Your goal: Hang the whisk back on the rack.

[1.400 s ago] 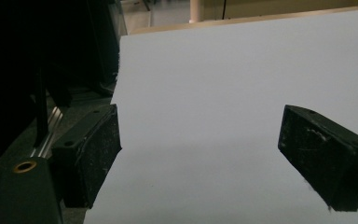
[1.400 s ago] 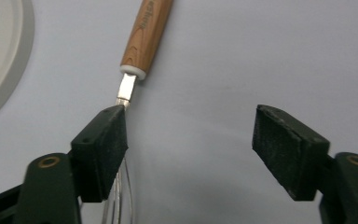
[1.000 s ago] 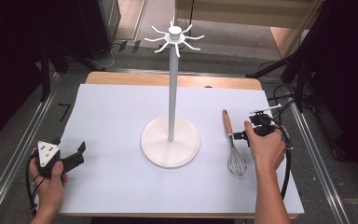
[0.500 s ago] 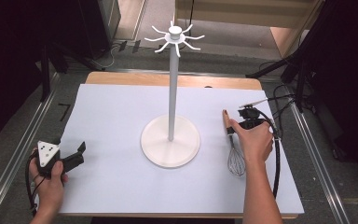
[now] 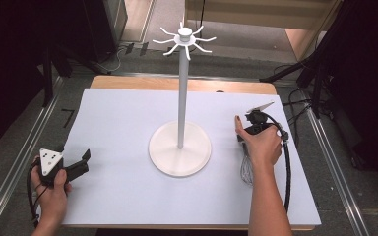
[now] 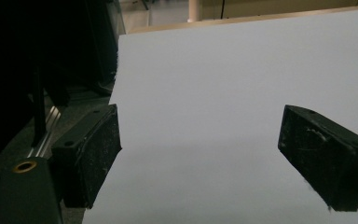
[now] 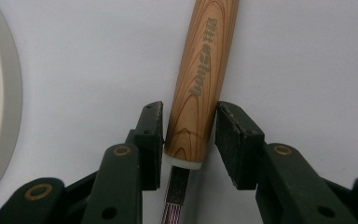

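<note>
My right gripper [image 7: 188, 135] straddled the whisk's wooden handle [image 7: 200, 79], which lay flat on the surface [image 5: 118, 128] beside the stand [image 5: 179, 147], jaws nearly touching it. Squeezing seemed next. My left gripper [image 6: 200, 158] rested, jaws spread.

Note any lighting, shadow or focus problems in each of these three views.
High view: even light on the white table, surroundings very dark, image slightly soft. Left gripper view: dim, with a faint shadow band on the table between the jaws of the left gripper, left side nearly black. Right gripper view: bright and sharp, grain and print legible on the whisk handle between the jaws of the right gripper.
</note>
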`<state>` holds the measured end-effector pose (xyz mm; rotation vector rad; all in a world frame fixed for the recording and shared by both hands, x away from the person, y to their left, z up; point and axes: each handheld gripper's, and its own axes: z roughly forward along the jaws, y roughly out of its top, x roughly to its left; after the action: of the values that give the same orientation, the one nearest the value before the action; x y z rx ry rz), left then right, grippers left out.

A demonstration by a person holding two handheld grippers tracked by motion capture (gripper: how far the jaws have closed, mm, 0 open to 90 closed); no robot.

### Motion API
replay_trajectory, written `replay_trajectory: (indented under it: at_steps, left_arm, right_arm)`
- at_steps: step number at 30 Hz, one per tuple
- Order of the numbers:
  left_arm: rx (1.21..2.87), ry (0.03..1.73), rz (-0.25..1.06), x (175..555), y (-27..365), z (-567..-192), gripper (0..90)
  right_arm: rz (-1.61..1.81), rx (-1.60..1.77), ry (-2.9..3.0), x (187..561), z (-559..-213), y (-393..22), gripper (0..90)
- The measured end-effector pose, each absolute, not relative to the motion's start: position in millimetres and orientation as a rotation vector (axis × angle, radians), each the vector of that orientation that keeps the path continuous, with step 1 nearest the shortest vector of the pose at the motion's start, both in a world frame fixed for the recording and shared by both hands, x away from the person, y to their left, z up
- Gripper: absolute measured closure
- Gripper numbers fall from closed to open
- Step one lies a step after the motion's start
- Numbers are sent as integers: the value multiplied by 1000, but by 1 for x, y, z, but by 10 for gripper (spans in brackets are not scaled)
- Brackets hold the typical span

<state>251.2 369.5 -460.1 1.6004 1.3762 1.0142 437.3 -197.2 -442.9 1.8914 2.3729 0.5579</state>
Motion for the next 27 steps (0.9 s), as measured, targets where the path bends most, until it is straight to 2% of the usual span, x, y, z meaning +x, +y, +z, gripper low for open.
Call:
replay_trajectory:
  at_steps: [10, 14, 27]
  left_arm:
    - [1599, 1376, 1010, 251, 370, -460, 138]
    - [1596, 1377, 1009, 251, 370, -460, 138]
    - [1601, 1377, 1009, 251, 370, -460, 139]
  right_arm:
    - [434, 1937, 2388, 448, -444, -187, 649]
    - [408, 1918, 2388, 448, -445, -185, 684]
    - [675, 1762, 2361, 434, -430, -189, 701]
